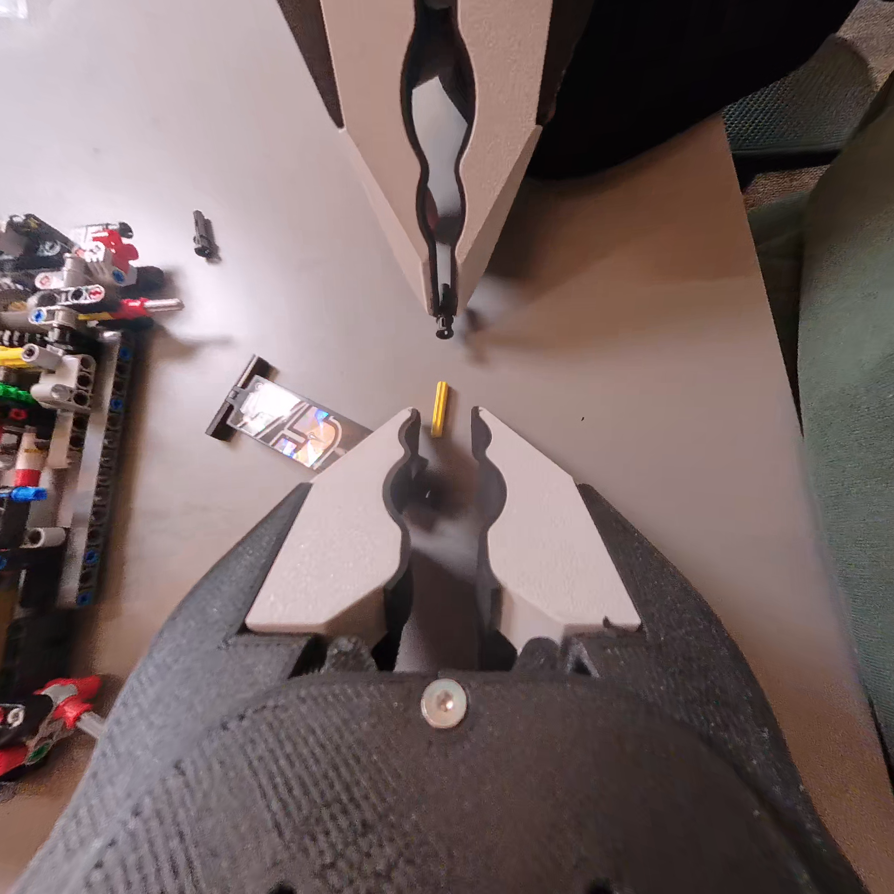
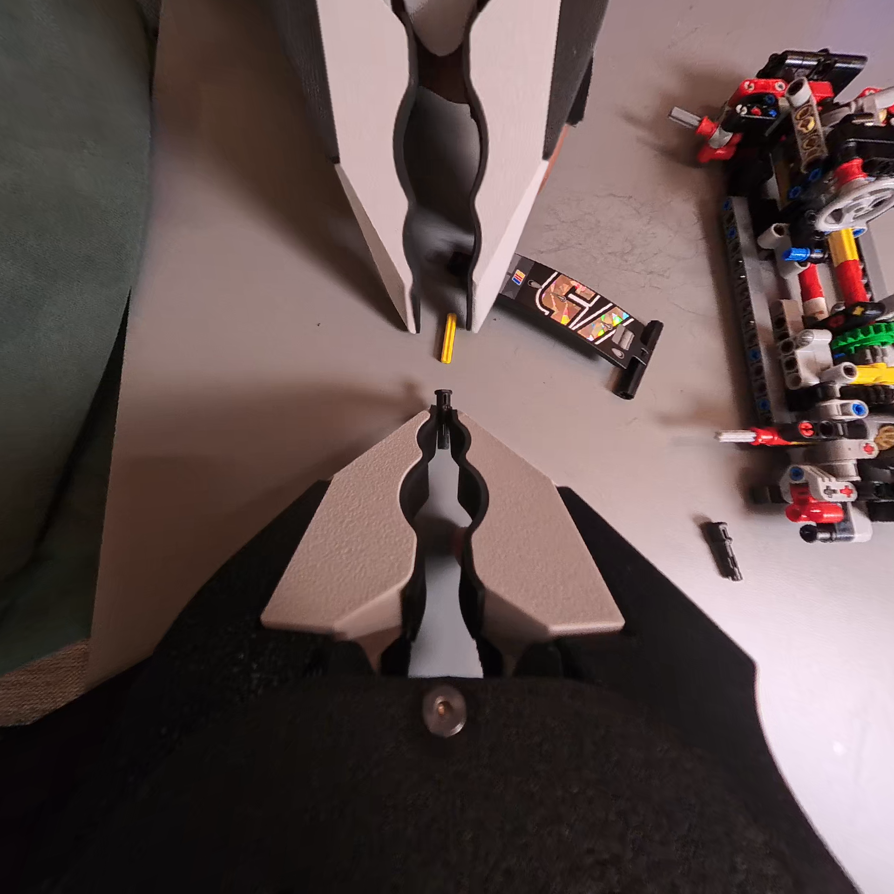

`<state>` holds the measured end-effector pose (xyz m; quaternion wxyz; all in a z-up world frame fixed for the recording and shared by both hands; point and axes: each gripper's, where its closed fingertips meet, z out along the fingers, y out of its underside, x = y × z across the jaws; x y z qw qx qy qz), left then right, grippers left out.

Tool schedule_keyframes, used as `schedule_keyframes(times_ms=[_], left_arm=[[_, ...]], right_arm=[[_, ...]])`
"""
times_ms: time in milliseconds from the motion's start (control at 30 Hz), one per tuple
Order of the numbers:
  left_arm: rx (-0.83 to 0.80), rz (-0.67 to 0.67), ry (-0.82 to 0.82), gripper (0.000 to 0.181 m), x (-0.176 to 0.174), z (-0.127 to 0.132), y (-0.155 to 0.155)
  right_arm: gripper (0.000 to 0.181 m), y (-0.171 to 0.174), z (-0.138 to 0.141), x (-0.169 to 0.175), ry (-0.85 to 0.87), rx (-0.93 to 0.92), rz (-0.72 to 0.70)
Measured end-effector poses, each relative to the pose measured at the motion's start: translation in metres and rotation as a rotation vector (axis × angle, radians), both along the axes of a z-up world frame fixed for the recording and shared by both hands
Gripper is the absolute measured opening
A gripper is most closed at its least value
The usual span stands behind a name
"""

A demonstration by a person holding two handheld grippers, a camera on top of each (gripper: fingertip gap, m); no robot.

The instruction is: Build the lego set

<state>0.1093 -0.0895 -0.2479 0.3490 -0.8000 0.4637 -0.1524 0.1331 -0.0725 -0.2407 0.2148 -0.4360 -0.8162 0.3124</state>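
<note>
My left gripper (image 1: 445, 411) is open, and its fingertips straddle the near end of a small yellow axle (image 1: 439, 409) lying on the table. My right gripper (image 2: 443, 413) is shut on a short black pin (image 2: 443, 404) whose tip sticks out past the fingertips. The two grippers face each other tip to tip with a small gap between them. In the left wrist view the right gripper (image 1: 445, 309) comes in from the top with the black pin (image 1: 444, 324). In the right wrist view the left gripper (image 2: 442, 330) comes in from the top over the yellow axle (image 2: 449, 338).
A part-built lego vehicle frame (image 1: 72, 387) (image 2: 822, 314) lies to one side. A black curved panel with a shiny sticker (image 1: 285, 430) (image 2: 580, 309) lies beside the left gripper. A loose black pin (image 1: 203, 237) (image 2: 723, 551) lies on the table. A green seat (image 1: 846, 387) (image 2: 58, 242) borders the table edge. The left gripper's tips are roughly 4 centimetres from the right gripper's. About 12 centimetres separates my left fingertips from the green seat (image 2: 58, 242).
</note>
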Motion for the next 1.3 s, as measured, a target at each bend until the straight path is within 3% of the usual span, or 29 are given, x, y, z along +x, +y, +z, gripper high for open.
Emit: schedule_keyframes(times_ms=[33, 200, 367, 767, 1300], left_arm=[[-0.024, 0.003, -0.004, 0.019, 0.000, 0.000, 0.000], [-0.109, 0.009, -0.022, 0.008, 0.002, -0.002, -0.002], [-0.074, 0.013, -0.030, 0.001, 0.002, -0.001, -0.002], [-0.321, 0.096, -0.377, 0.001, -0.007, 0.017, -0.013], [-0.377, 0.135, -0.406, 0.001, -0.010, 0.015, -0.015]], right_arm=[[0.001, 0.000, 0.000, 0.000, 0.005, 0.000, 0.001], [0.001, -0.003, 0.002, -0.001, 0.027, -0.001, 0.006], [0.001, -0.004, 0.008, -0.009, 0.085, 0.035, 0.000], [0.000, -0.010, 0.011, -0.025, 0.222, 0.163, 0.080], [0.000, -0.019, 0.007, -0.029, 0.276, 0.144, 0.130]])
